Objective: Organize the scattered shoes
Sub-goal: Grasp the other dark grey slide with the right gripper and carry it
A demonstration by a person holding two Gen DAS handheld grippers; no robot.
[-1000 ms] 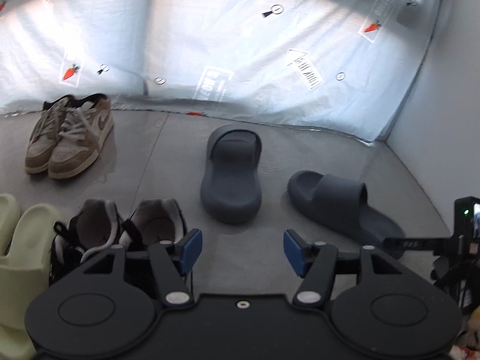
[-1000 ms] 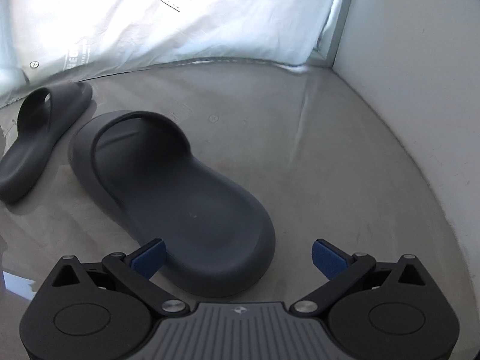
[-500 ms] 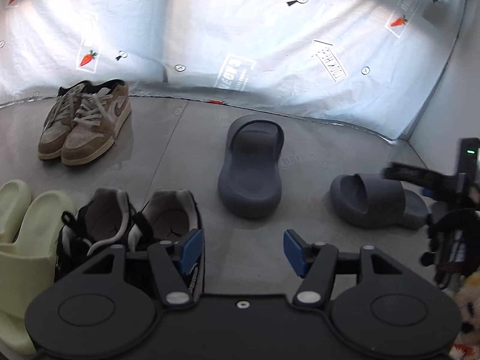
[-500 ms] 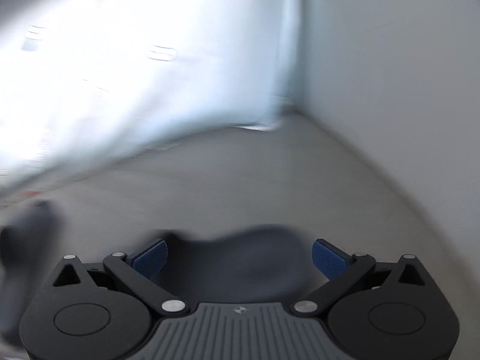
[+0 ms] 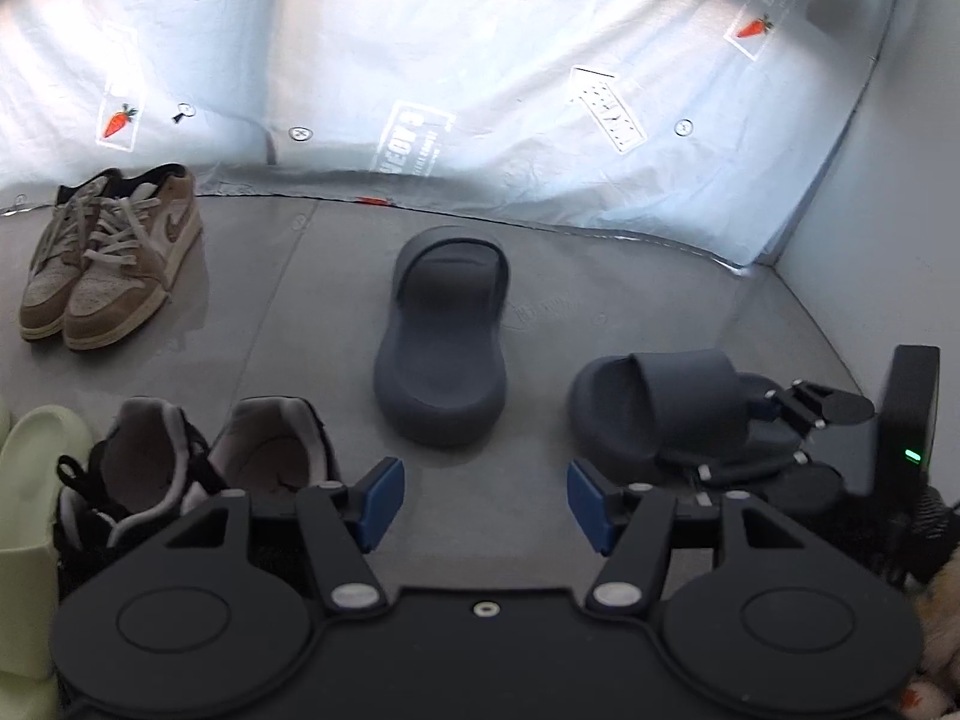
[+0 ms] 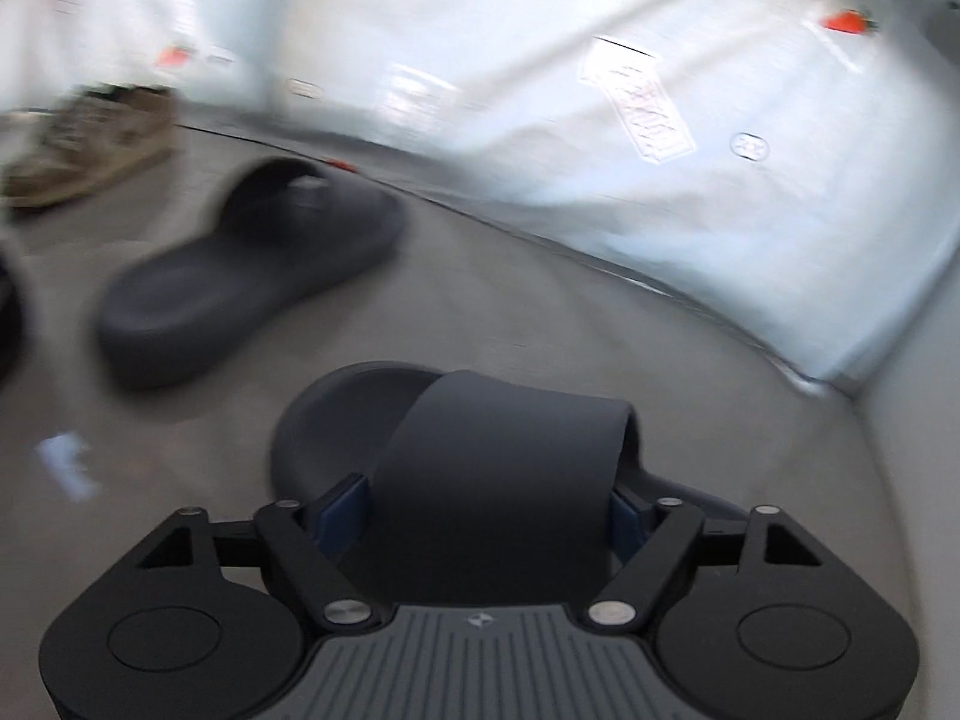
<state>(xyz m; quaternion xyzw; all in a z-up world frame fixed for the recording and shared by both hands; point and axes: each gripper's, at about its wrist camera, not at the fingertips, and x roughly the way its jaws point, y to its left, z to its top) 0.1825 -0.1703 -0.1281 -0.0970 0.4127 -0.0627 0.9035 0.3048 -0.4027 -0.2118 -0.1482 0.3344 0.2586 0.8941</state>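
The held slide (image 6: 498, 450), turned since a second ago and clamped across its strap by the right gripper (image 6: 489, 513), lies right of the other slide (image 5: 444, 348), whose markings are unreadable, while the left gripper (image 5: 485, 501) gapes wide, empty.

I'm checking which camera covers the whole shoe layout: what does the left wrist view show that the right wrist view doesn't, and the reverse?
Only the left wrist view shows the black sneakers, the pale green slides and the left gripper, open and empty.

Only the right wrist view shows the right gripper up close, its blue pads against the sides of the held slide's strap.

Both show that dark grey slide, its mate lying alone on the grey floor, the tan sneakers, blurred in the right view, and the printed plastic sheet behind.
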